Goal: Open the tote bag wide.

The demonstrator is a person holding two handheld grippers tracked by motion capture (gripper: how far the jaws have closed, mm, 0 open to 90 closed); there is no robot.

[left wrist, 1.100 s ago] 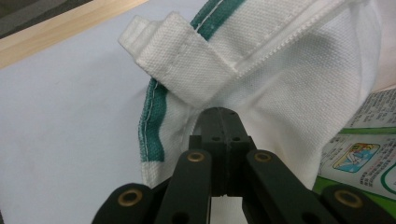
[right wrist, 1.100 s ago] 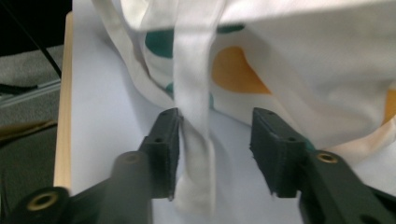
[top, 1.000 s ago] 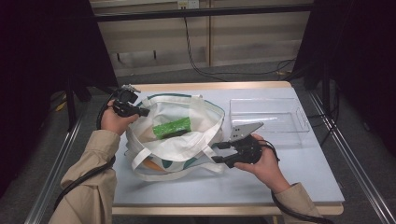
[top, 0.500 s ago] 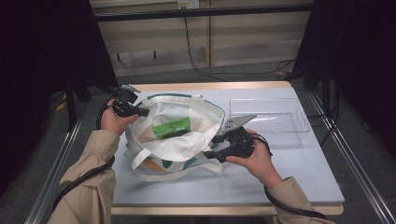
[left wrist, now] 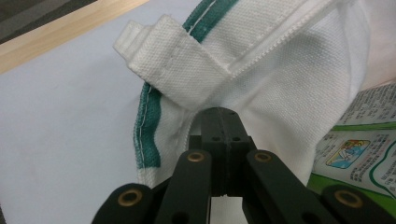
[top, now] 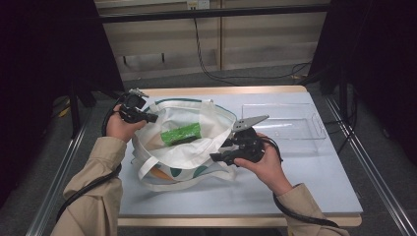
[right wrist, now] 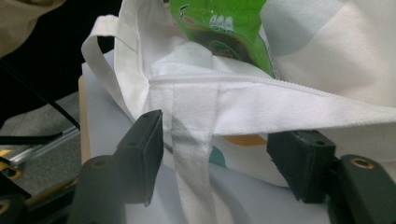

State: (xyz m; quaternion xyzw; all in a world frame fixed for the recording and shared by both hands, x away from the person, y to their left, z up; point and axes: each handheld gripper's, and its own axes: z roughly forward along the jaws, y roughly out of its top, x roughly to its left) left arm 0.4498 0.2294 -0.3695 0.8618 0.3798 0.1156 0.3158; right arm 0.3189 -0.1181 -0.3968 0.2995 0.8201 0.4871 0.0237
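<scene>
At centre frame we see a white bag on the table, a green packet inside. Our left gripper pinches its upper-left rim, jaws pressed together. Our right gripper seems apart from the right rim; its spread jaws have just been closing.

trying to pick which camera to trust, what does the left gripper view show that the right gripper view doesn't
Left gripper view: the left gripper shut on the white bag at its green-trimmed rim, with a folded strap end just above the jaws.

Right gripper view: the right gripper with jaws apart, a bag strap hanging between them untouched; those jaws have just been closing a little.

Both: the white bag's cloth and the green packet inside it, seen at the left view's right edge.
</scene>
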